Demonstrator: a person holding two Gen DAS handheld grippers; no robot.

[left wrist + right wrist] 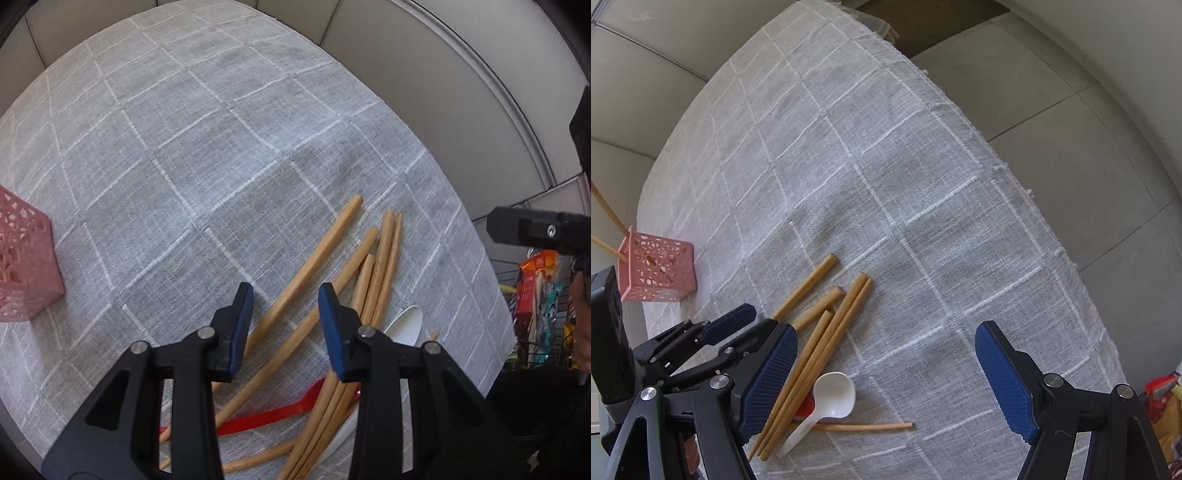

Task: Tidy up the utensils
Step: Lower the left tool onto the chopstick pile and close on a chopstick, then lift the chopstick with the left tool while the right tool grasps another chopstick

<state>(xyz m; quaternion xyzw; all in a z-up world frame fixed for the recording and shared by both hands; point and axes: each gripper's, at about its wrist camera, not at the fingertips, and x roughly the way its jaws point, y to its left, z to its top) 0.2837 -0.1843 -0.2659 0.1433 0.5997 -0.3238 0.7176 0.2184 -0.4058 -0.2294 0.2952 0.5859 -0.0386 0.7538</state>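
Note:
Several wooden chopsticks (314,273) lie in a loose pile on the grey checked cloth, with a white spoon (404,325) and a red utensil (273,413) among them. My left gripper (284,325) is open and empty, hovering just above the pile. My right gripper (886,380) is open wide and empty above the same pile (827,325) and white spoon (833,400). A pink perforated holder (22,258) stands at the left; in the right wrist view the holder (659,271) has chopsticks sticking out of it.
The cloth-covered table (886,166) ends at rounded edges, with grey floor beyond. Colourful packages (535,291) sit in a wire rack off the right edge. The left gripper (727,328) shows at the left of the right wrist view.

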